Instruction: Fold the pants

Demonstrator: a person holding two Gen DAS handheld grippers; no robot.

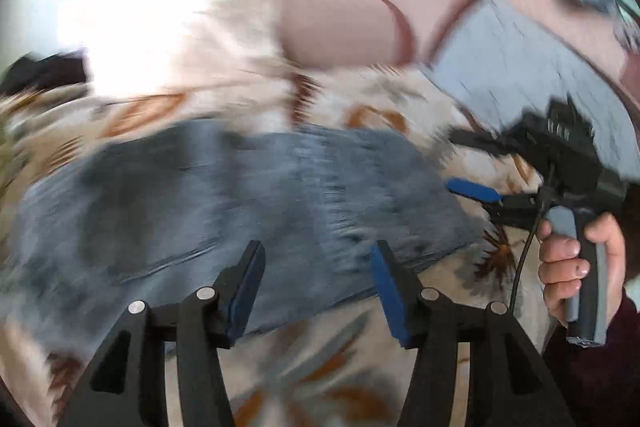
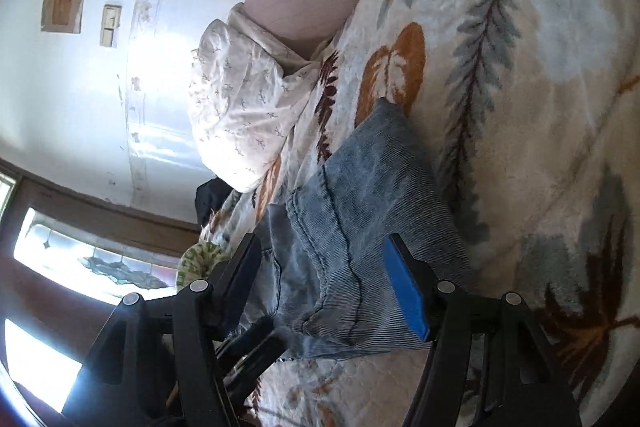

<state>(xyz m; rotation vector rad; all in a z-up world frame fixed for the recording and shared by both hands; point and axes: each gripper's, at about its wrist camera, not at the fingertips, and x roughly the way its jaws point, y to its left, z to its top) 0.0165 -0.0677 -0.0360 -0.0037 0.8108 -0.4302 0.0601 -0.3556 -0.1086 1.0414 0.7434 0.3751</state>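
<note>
Left wrist view: heavily smeared, so we read only the broad layout. The pants point(image 1: 224, 211), blue-grey denim, lie flat across the bed point(image 1: 320, 379), on its leaf-print cover. The left gripper point(image 1: 318, 287) hangs above the near edge of the cloth with its fingers point(image 1: 250, 291) spread apart and nothing between them; we call it released. At the right of this view a hand point(image 1: 576, 263) holds the handle of the right gripper point(image 1: 476, 193), whose blue tip reaches toward the right-hand end of the pants; from here we cannot tell whether that tip touches the cloth. Right wrist view: sharp. The pants point(image 2: 360, 211) sit as a stacked fold running away from the camera, a hemmed layer on top, a pillow point(image 2: 244, 107) beyond them against the wall. The right gripper point(image 2: 320, 283) has its fingers point(image 2: 404, 291) apart on either side of the near end of the stack; the pads do not appear to press the denim, so also released. Our judgement: one fold is laid and the next grasp is being set up. To do it well, we would take both corners of one end at matching depth, catch all layers together, lift only enough to clear, carry the end over evenly, then check that the edges line up. Risk: pinching only the top layer would skew the stack.
</note>
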